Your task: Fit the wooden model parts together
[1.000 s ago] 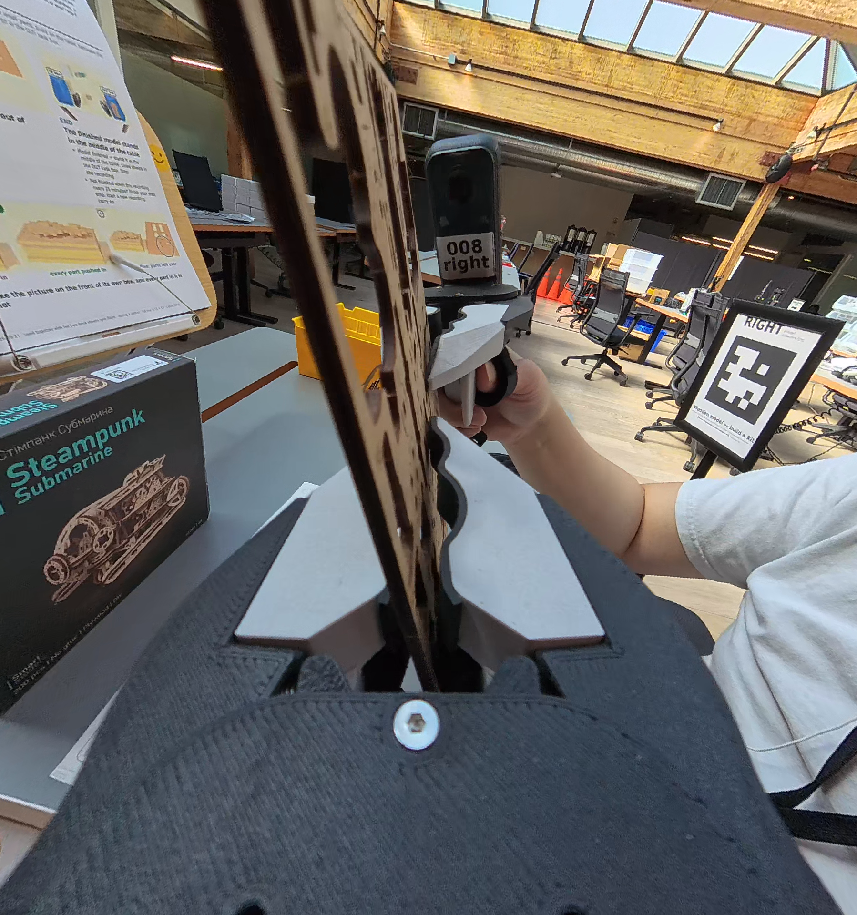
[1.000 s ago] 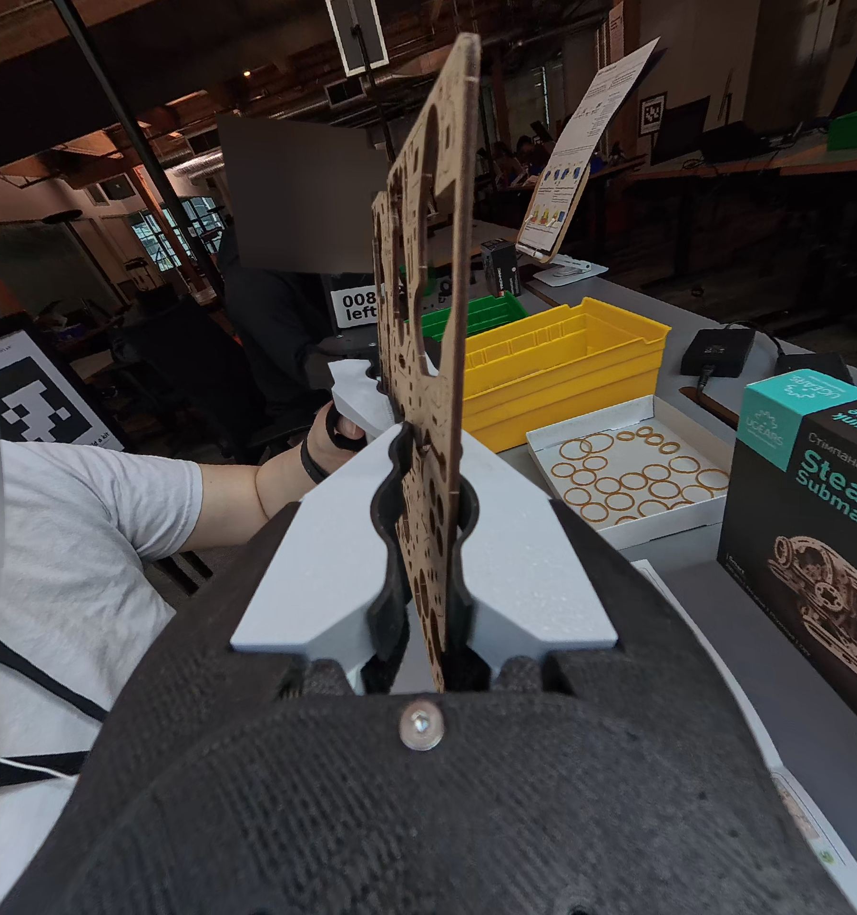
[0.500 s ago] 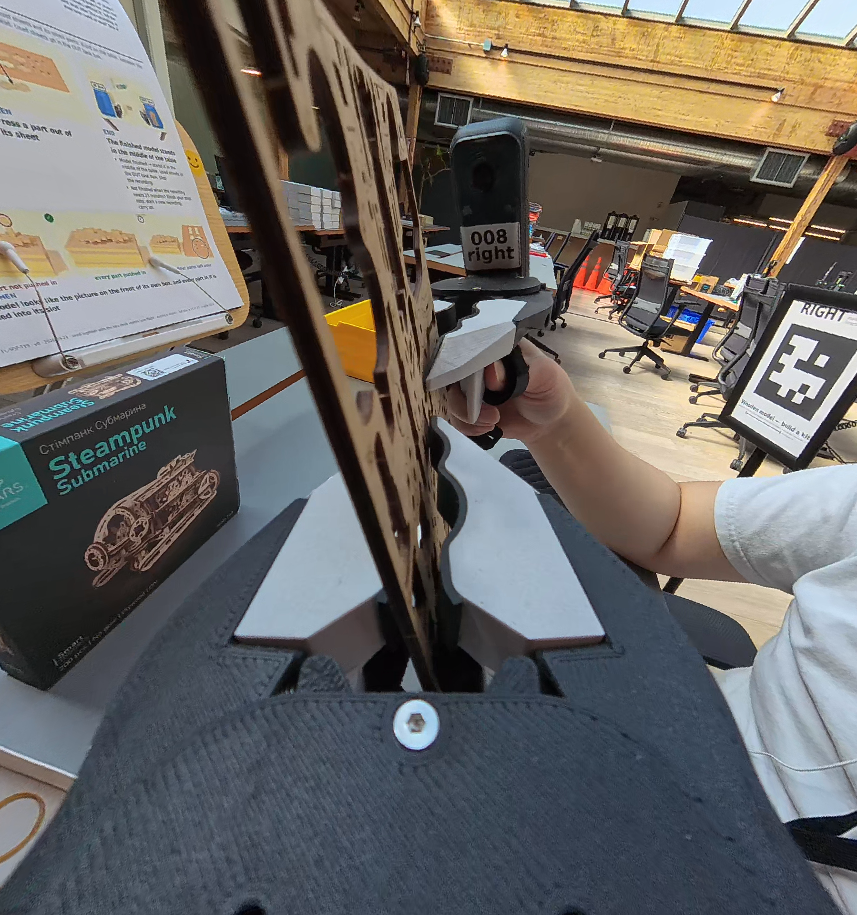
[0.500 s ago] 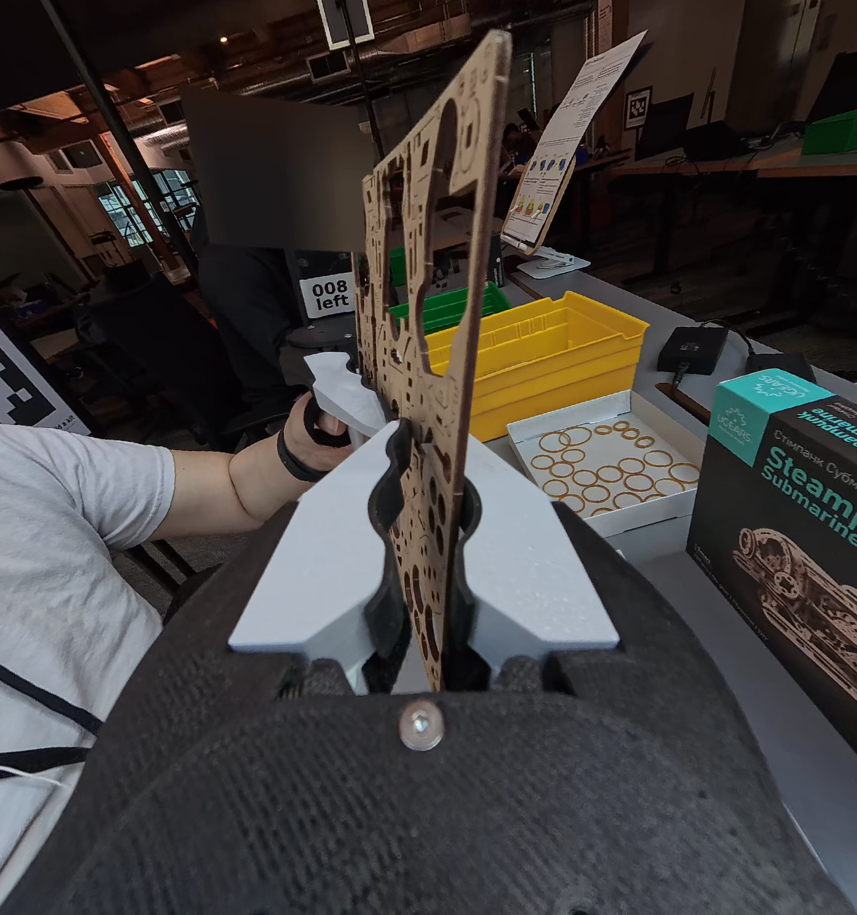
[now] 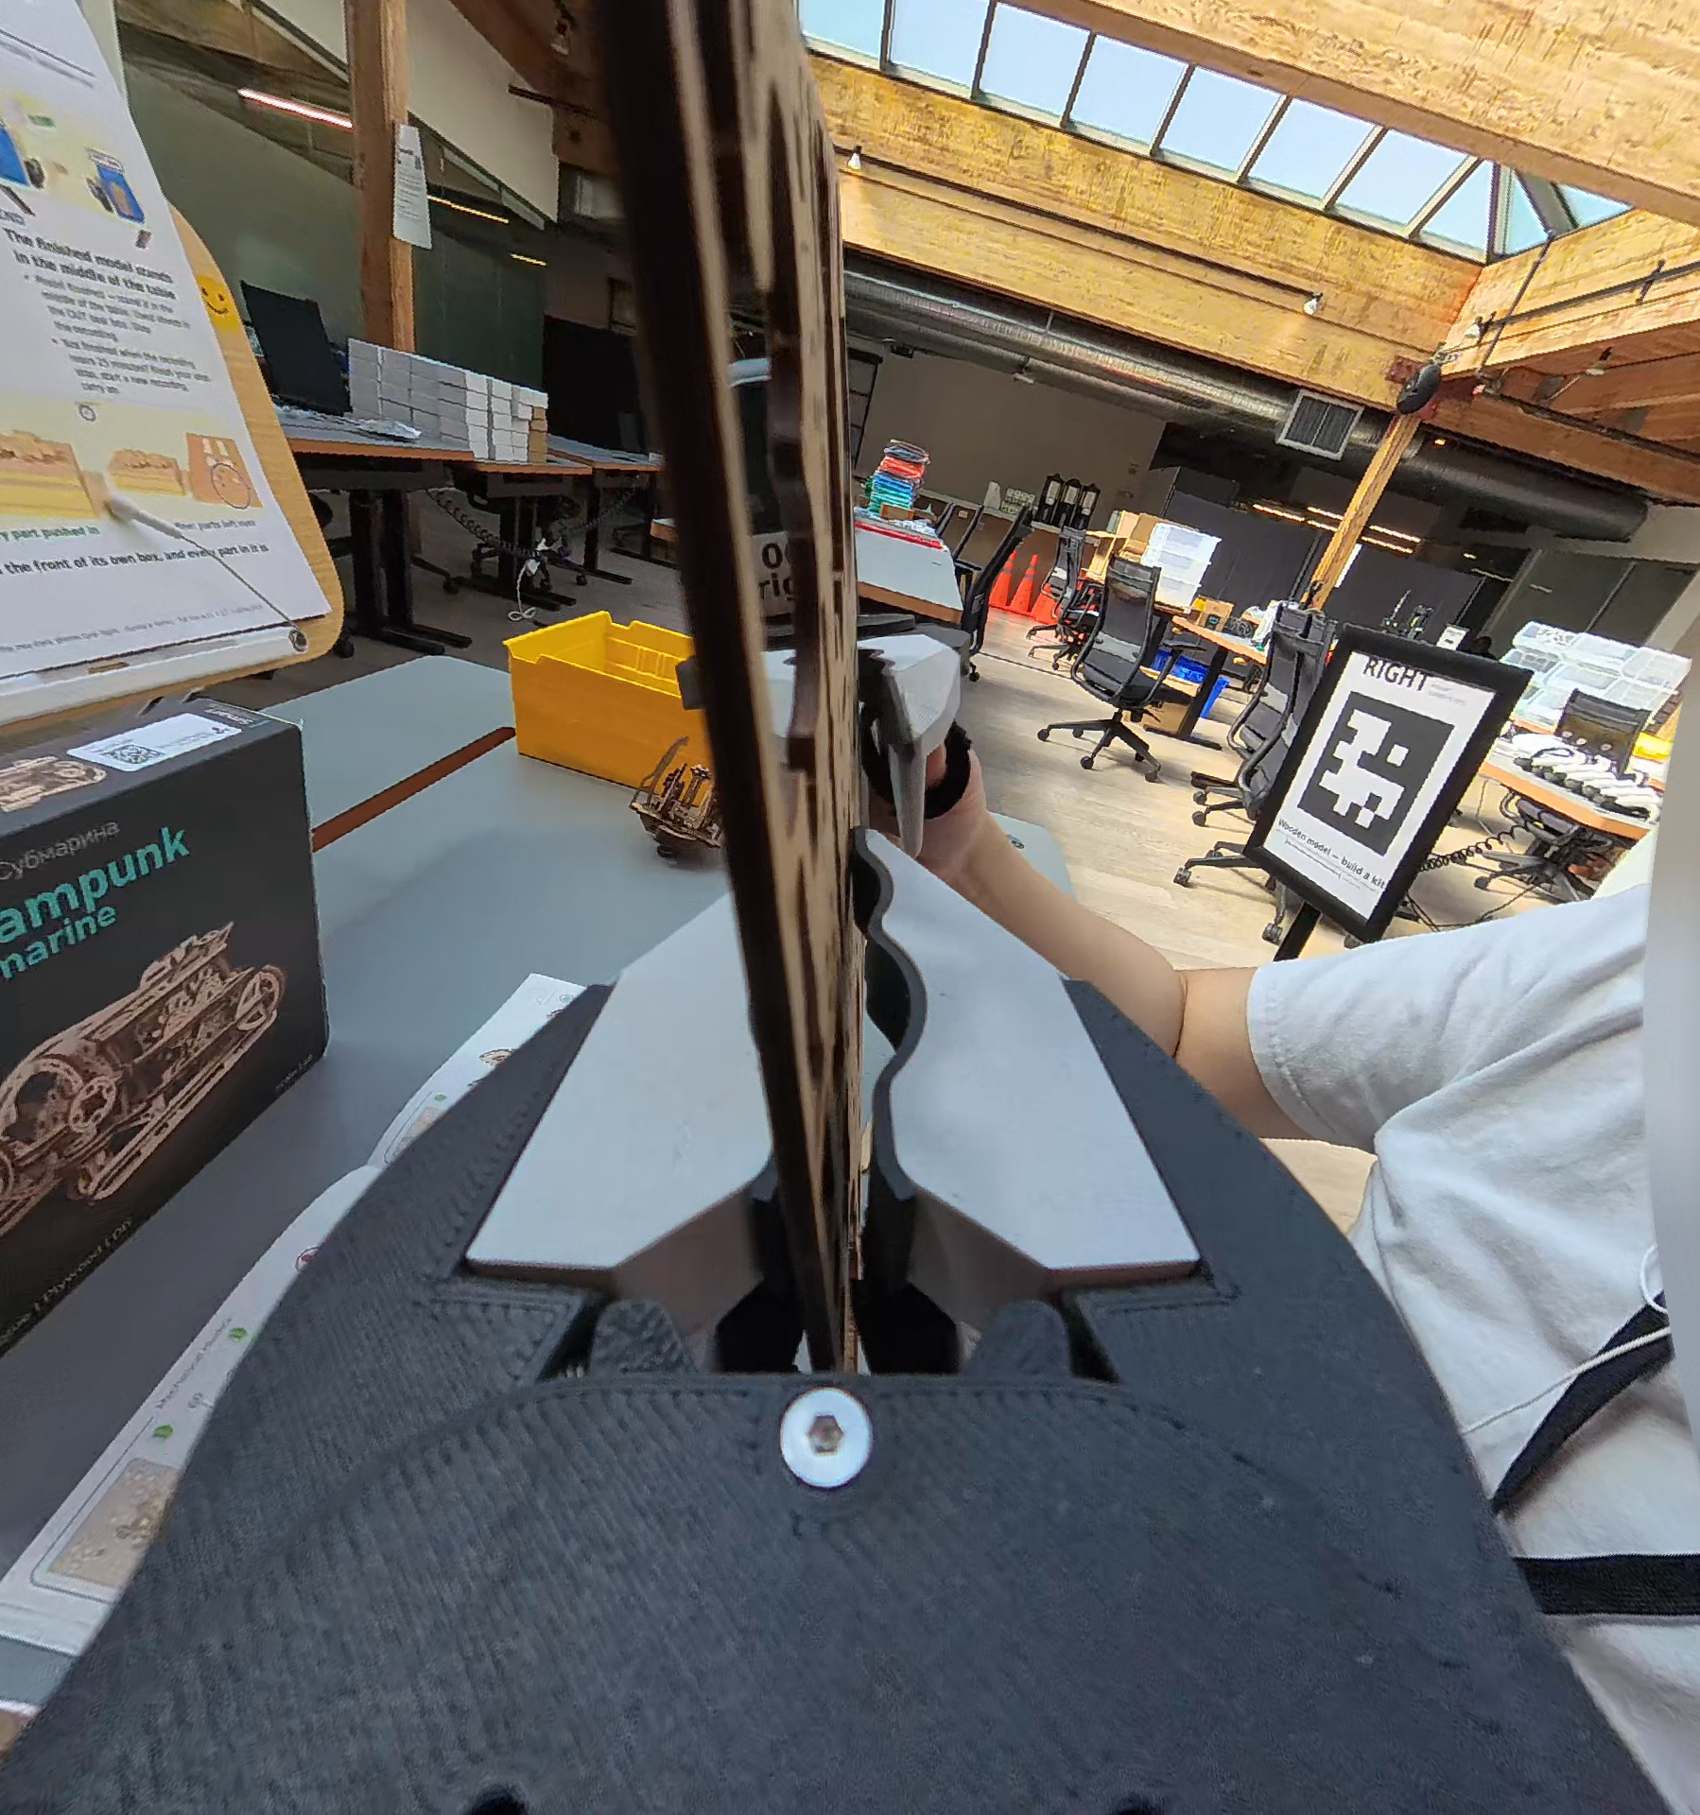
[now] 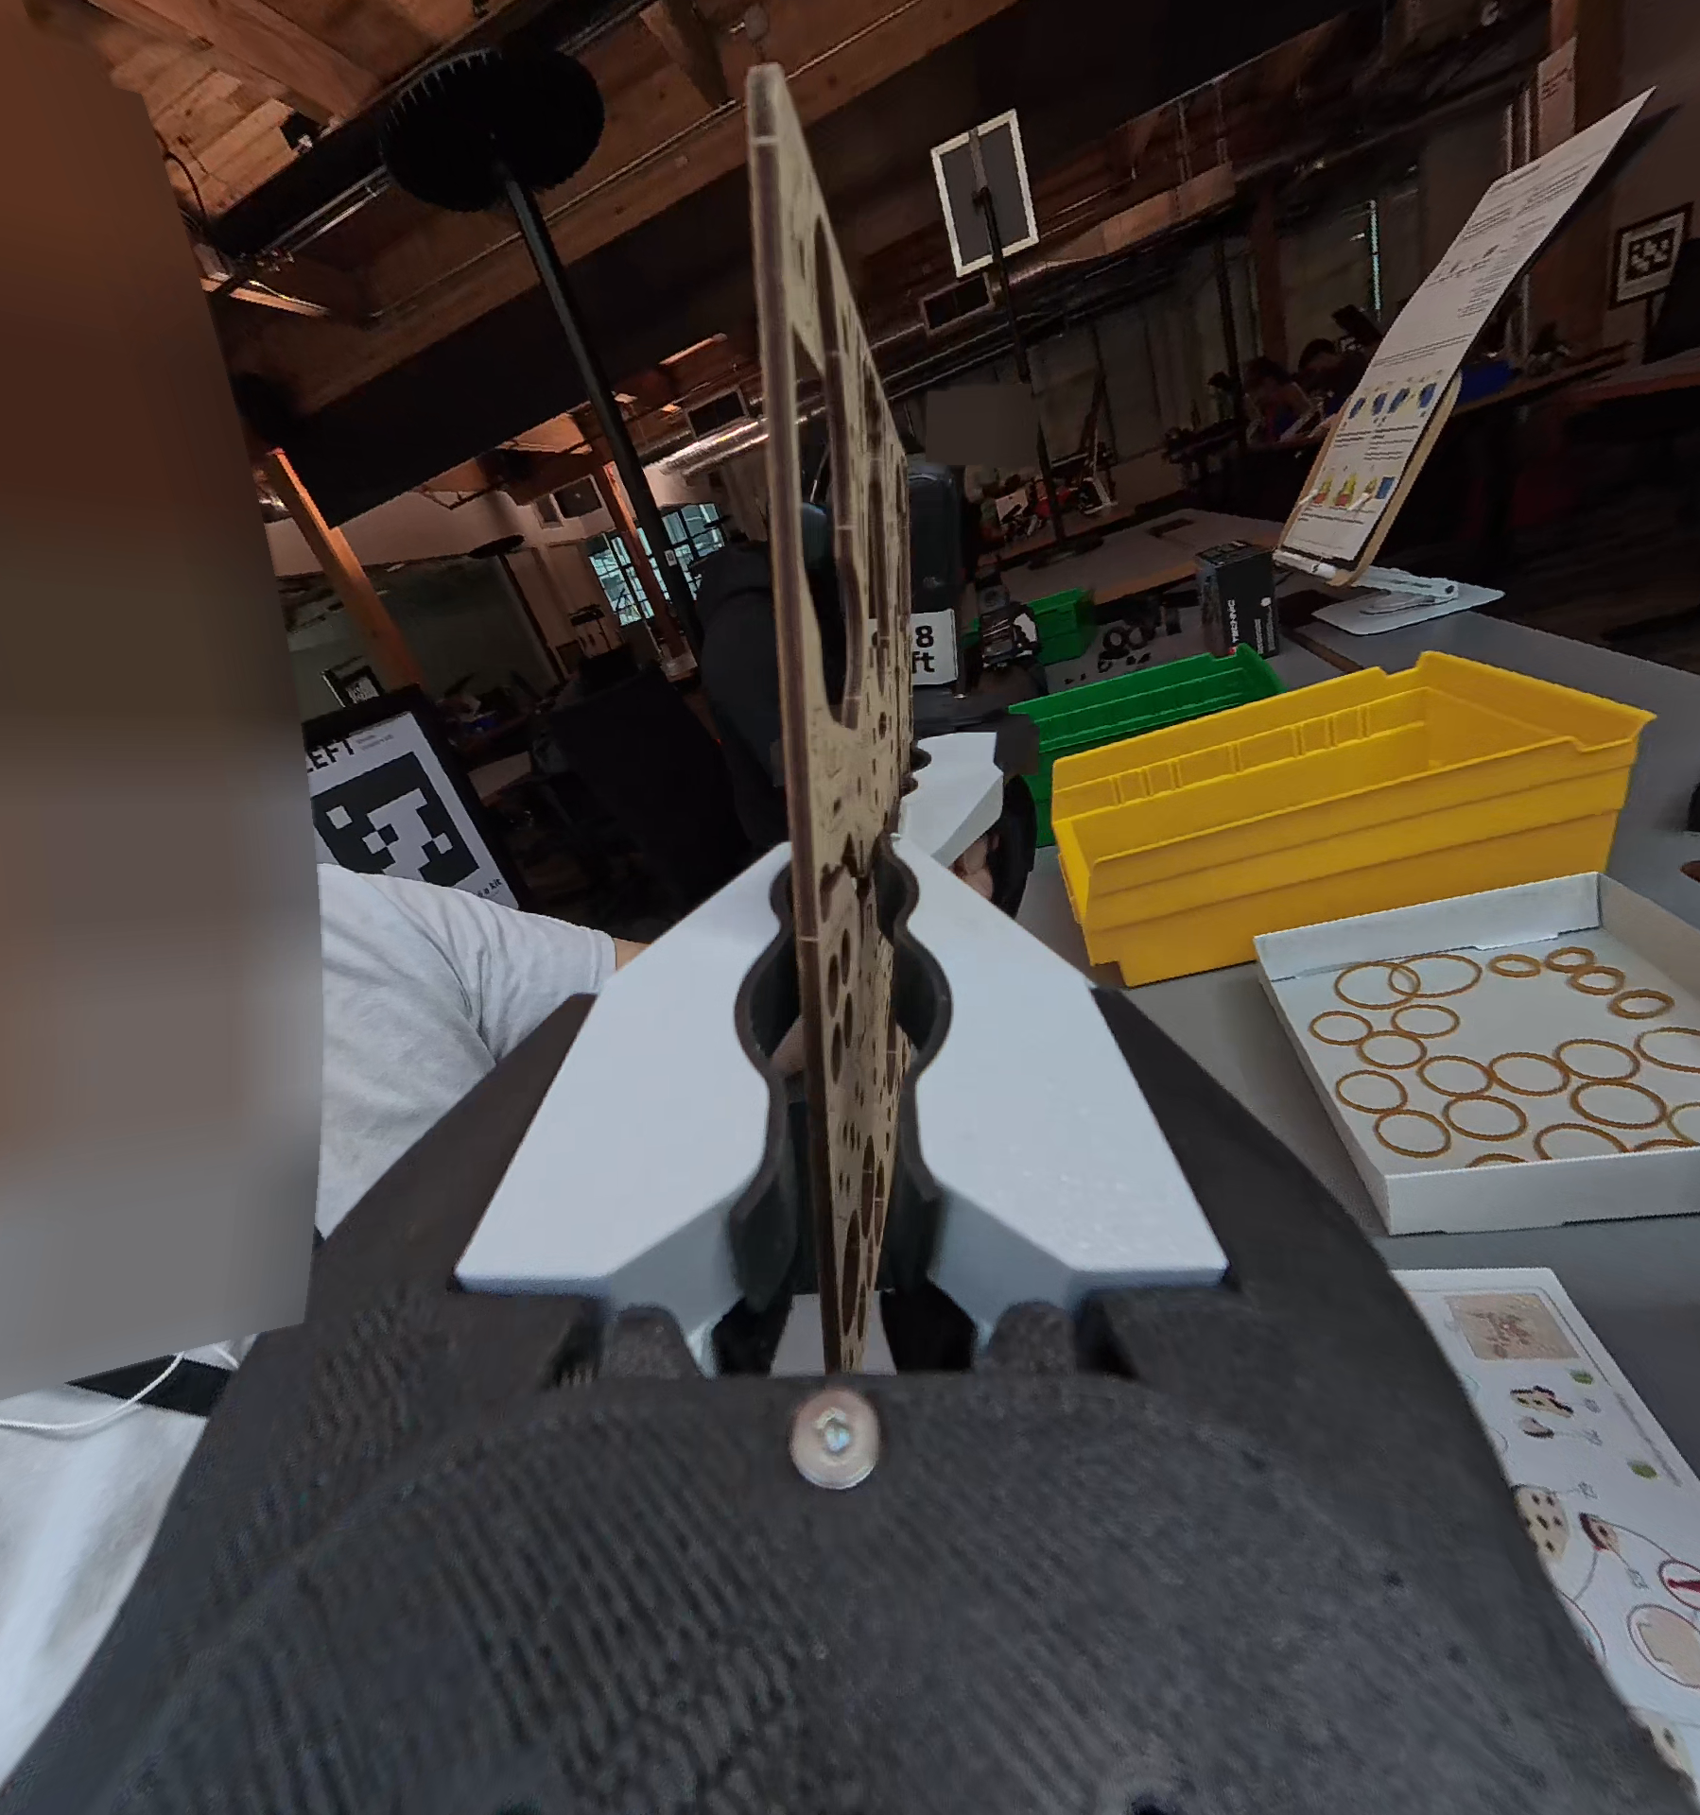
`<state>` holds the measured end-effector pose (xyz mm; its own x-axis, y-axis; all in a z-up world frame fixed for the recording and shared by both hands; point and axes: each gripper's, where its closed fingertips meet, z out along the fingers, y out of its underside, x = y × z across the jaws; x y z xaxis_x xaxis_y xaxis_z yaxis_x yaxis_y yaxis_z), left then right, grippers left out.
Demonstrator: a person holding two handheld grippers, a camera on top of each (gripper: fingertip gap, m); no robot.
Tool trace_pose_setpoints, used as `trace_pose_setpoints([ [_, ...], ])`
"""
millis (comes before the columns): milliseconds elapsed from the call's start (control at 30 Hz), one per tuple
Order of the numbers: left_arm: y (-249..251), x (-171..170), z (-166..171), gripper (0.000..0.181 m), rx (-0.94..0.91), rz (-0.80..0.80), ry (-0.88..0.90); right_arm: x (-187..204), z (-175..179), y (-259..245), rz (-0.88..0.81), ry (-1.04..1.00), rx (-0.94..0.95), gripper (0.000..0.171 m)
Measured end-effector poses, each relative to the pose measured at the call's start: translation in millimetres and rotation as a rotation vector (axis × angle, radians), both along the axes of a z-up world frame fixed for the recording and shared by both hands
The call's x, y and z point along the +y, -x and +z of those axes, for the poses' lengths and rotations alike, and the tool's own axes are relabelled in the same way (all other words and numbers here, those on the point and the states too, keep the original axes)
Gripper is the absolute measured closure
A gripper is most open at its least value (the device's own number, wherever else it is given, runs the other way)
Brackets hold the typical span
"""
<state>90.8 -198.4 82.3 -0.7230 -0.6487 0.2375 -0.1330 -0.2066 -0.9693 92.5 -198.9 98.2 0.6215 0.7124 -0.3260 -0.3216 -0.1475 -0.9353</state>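
Left wrist view bright, daylight from skylights (image 5: 1219, 128) upper right; wooden sheet (image 5: 758, 589) backlit, near black. Right wrist view dim, murky background, slight motion blur low in frame. Fisheye bending at edges in both.

At right of the right wrist view a yellow bin (image 6: 1337, 815) sits on the grey desk (image 6: 1210, 992) with a green bin (image 6: 1121, 702) behind it and a white tray of rubber bands (image 6: 1514, 1071) in front, while a dark kit box (image 5: 109, 992) fills the left view's left edge beneath a clipboard of instructions (image 5: 90, 393).
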Motion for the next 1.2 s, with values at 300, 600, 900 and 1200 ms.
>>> trace_pose_setpoints([
  [300, 2, -1, 0, 0.181, 0.037, -0.020, 0.026, -5, 3, 2, 0.127, 0.028, 0.149, 0.153],
  [600, -2, 0, -5, 0.181, 0.043, 0.022, -0.027, 3, -7, -3, -0.022, -0.009, -0.036, 0.167],
  [900, -5, 3, -11, 0.180, 0.048, 0.064, -0.089, 7, -16, -8, -0.078, 0.025, -0.107, 0.169],
  [1200, -6, 3, -13, 0.180, 0.053, 0.070, -0.102, 8, -18, -9, -0.081, 0.050, -0.118, 0.169],
])
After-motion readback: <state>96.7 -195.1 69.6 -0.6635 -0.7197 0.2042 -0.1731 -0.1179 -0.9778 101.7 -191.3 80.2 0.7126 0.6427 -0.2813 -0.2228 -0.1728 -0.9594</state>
